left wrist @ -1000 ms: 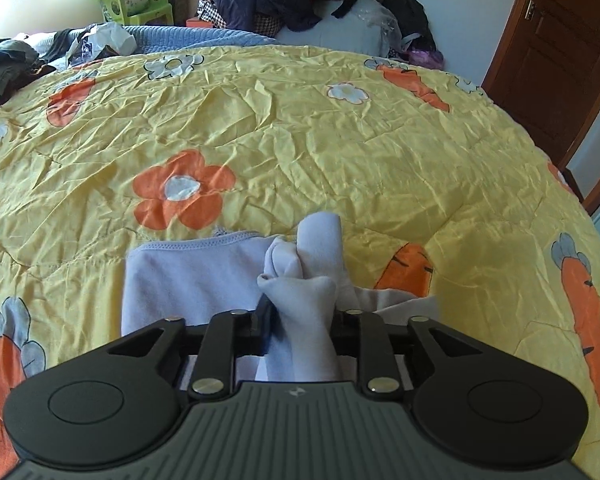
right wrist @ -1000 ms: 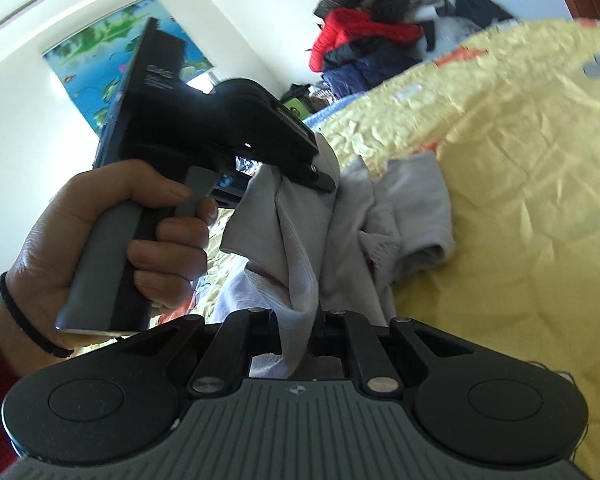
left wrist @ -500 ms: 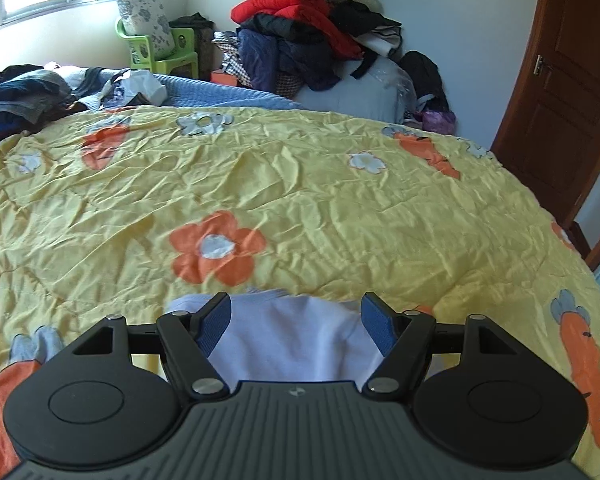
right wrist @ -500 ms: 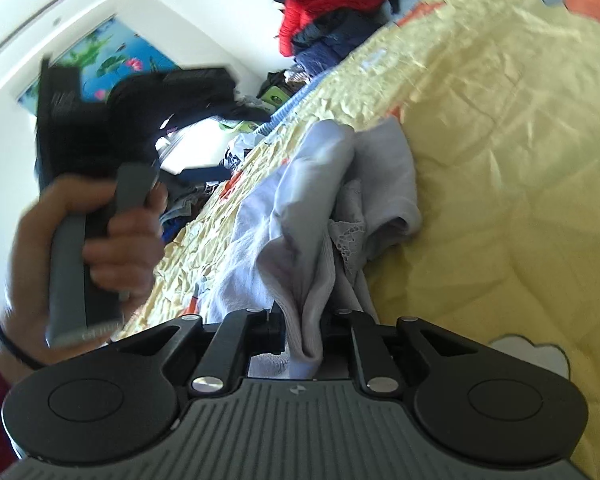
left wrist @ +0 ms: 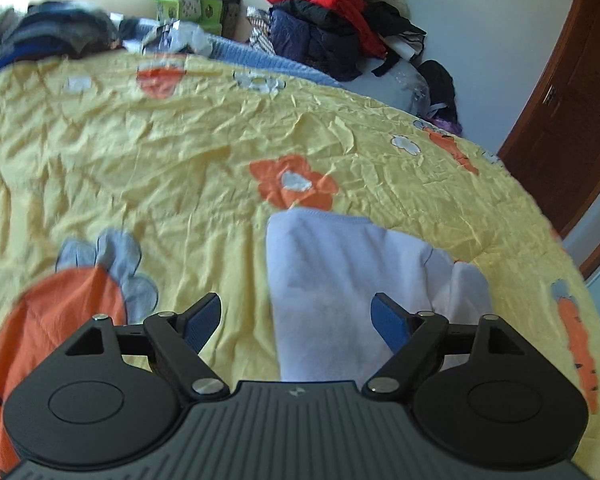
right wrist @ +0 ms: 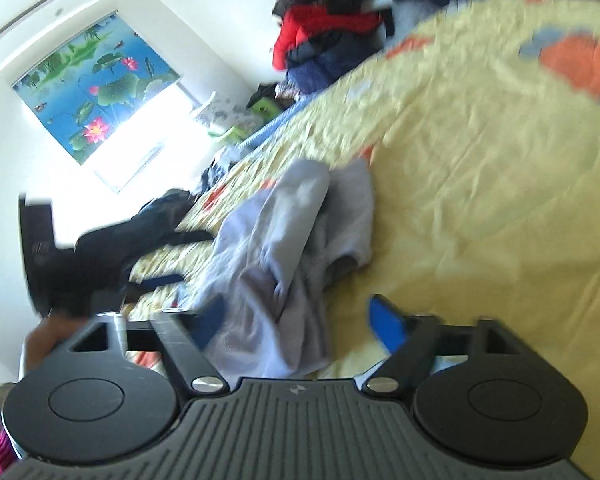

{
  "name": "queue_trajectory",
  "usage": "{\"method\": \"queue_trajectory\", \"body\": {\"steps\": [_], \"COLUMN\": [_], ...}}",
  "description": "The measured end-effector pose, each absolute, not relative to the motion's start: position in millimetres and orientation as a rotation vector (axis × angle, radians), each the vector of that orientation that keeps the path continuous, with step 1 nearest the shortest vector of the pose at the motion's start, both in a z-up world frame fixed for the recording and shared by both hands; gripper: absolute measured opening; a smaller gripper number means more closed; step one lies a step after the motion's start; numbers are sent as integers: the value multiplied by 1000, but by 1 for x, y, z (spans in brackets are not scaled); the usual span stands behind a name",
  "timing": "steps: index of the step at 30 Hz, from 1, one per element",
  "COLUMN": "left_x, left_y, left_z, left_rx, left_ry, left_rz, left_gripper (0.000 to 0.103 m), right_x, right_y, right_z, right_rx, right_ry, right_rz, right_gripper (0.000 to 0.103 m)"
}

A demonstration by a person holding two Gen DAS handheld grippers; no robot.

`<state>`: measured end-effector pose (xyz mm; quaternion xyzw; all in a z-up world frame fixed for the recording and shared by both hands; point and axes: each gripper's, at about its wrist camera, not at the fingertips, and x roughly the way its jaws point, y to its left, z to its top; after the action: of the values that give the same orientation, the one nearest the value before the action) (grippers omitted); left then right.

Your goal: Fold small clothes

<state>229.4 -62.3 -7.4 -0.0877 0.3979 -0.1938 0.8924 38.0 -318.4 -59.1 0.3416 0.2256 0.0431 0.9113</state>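
Left wrist view: pale lilac garment lies loose on the yellow bed quilt, both pairs of jaws released.

Fold looks barely begun. From the left gripper the garment's near part lies fairly flat, its straight left edge running away between the spread blue pads, nearer the right pad than the left; a lobe bulges out beyond the right pad. Whether a pad touches cloth I cannot tell. From the right gripper, blurred, the garment is heaped and rumpled, one layer thrown over another, its near hem low between the open jaws toward the left pad. Judged left to do: spread, smooth, then make the folds.
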Motion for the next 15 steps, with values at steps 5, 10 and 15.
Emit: {"method": "queue_trajectory", "body": {"steps": [5,10,15], "left_x": [241,244,247], "left_y": [-26,-17,-25], "left_z": [-37,-57,-69], "left_rx": [-460,-628,-700], "left_ry": [993,1036,1037], "left_rz": [-585,-693,-777], "left_gripper": [82,82,83], "right_x": [57,88,118], "right_y": [-339,-342,-335], "right_z": [-70,-71,-69], "right_rx": [819,814,769], "right_ry": [518,524,530], "right_rz": [168,202,237], "right_gripper": [79,79,79]}}
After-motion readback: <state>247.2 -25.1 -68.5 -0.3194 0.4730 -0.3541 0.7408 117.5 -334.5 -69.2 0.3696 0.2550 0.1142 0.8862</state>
